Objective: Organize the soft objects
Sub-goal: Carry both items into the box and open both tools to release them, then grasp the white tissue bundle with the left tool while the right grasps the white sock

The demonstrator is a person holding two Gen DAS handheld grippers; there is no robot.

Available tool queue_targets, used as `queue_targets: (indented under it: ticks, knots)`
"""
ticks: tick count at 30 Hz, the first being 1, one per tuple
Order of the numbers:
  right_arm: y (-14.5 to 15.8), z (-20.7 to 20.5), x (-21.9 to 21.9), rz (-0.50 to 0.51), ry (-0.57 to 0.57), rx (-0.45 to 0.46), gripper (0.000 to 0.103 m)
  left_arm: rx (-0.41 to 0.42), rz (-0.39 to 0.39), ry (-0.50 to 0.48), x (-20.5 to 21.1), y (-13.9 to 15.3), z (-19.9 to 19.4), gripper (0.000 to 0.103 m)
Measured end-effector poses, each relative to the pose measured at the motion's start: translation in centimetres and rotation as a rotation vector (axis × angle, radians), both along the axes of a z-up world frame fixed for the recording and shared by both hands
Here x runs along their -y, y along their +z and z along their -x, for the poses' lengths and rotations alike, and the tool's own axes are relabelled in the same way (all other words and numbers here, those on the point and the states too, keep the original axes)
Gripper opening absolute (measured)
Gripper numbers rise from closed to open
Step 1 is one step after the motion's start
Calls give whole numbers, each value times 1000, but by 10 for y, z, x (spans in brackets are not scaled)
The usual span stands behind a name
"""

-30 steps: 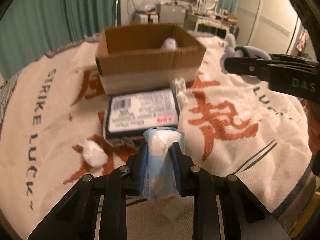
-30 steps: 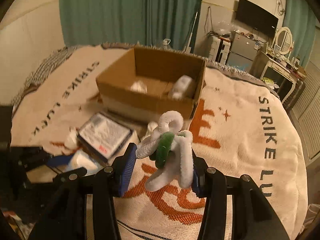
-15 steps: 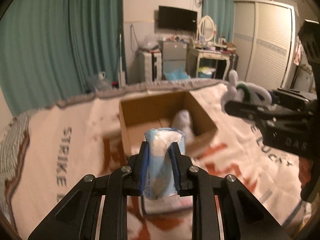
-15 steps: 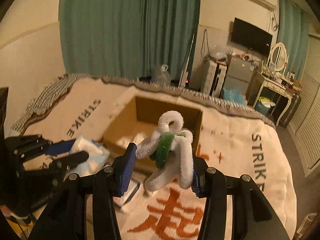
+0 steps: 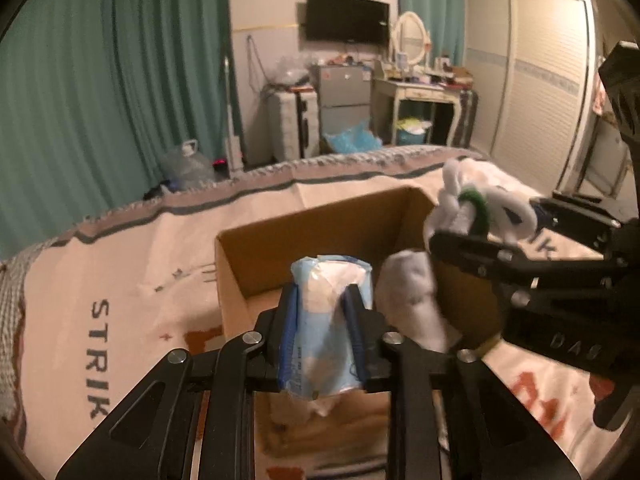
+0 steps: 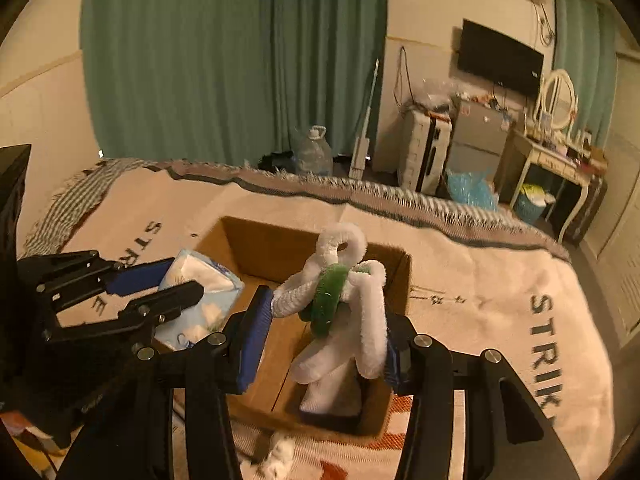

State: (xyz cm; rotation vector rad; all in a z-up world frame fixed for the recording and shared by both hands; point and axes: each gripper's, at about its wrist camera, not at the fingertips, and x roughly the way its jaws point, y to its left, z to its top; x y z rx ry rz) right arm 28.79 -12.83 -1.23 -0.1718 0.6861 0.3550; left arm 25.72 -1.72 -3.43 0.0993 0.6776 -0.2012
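Observation:
My left gripper (image 5: 322, 332) is shut on a blue-and-white tissue pack (image 5: 326, 320) and holds it over the open cardboard box (image 5: 256, 252). The pack also shows in the right wrist view (image 6: 200, 296). My right gripper (image 6: 324, 336) is shut on a white and green fuzzy pipe-cleaner toy (image 6: 340, 296), held above the box (image 6: 276, 240). The toy shows at the right of the left wrist view (image 5: 476, 208). A white sock-like soft item (image 5: 408, 292) lies inside the box, also seen under the toy (image 6: 328, 388).
The box stands on a cream blanket (image 6: 480, 264) with orange characters and "STRIKE" lettering, spread over a bed. A small white soft piece (image 6: 280, 456) lies on the blanket in front of the box. Green curtains, a TV and furniture are beyond the bed.
Both grippers have moved forward with their loads, from above the blanket in front of the box to over the box. The boxed item and wad on the blanket have left view.

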Motion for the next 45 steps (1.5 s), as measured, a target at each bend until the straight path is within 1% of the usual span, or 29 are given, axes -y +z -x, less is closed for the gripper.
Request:
queue_targets:
  ticks: [2, 3, 4, 5, 7, 8, 9, 11, 14, 16, 17, 18, 19, 21, 22, 24, 26, 28, 30, 33, 37, 40, 41, 42, 45]
  knots:
    - [-14, -7, 1, 4, -12, -9, 50, 20, -22, 1, 2, -7, -4, 27]
    - [-19, -10, 2, 0, -14, -18, 52, 21, -37, 4, 4, -8, -6, 35]
    - [-24, -13, 2, -4, -19, -27, 61, 25, -63, 16, 7, -9, -7, 40]
    - [-27, -14, 4, -1, -33, -31, 65, 34, -84, 29, 8, -9, -7, 44]
    - [-28, -11, 11, 3, -47, -24, 68, 54, -100, 44, 6, -6, -5, 67]
    - [-27, -8, 14, 3, -52, -22, 73, 63, -93, 54, 3, -3, -4, 73]
    - [-24, -5, 18, 5, -61, -20, 76, 71, -75, 61, -2, 1, -2, 80]
    - [-17, 3, 24, 5, -75, -15, 78, 86, -35, 69, -9, 13, 4, 80]
    - [6, 28, 32, 25, -87, 4, 78, 122, -18, 64, -14, 41, 25, 80]
    - [28, 49, 34, 34, -93, 29, 79, 160, -12, 35, -16, 66, 48, 80]
    - [43, 63, 35, 36, -98, 45, 82, 181, -6, 19, -16, 77, 63, 80]
    - [58, 77, 37, 37, -103, 58, 83, 207, -5, 7, -18, 90, 78, 84]
    - [69, 88, 37, 37, -102, 65, 86, 236, -6, 1, -20, 102, 96, 90]
    - [93, 119, 36, 54, -103, 86, 92, 285, 1, -4, -27, 122, 128, 95]
    - [104, 135, 36, 62, -108, 106, 96, 293, 7, -3, -32, 131, 143, 95]
    - [122, 165, 35, 78, -118, 123, 99, 277, 18, 0, -40, 143, 167, 95]
    - [132, 192, 33, 91, -132, 106, 100, 265, 37, -19, -49, 149, 189, 95]
    - [131, 212, 29, 125, -162, 64, 100, 260, 22, -17, -58, 150, 207, 95]
    - [124, 229, 24, 134, -152, 41, 100, 253, -7, -2, -65, 142, 220, 95]
    - [103, 254, 9, 137, -102, 52, 100, 223, -8, 12, -72, 121, 229, 95]
    - [50, 273, -15, 164, -41, 42, 100, 156, -21, 54, -79, 74, 235, 95]
    - [5, 273, -30, 154, -18, -1, 100, 100, -49, 80, -77, 38, 232, 95]
    - [-13, 273, -35, 146, -17, -17, 100, 79, -48, 83, -76, 26, 233, 95]
    - [-24, 272, -37, 144, -20, -28, 100, 56, -41, 86, -76, 14, 232, 95]
    - [-66, 264, -44, 141, -14, -99, 99, -30, -11, 84, -75, -19, 227, 95]
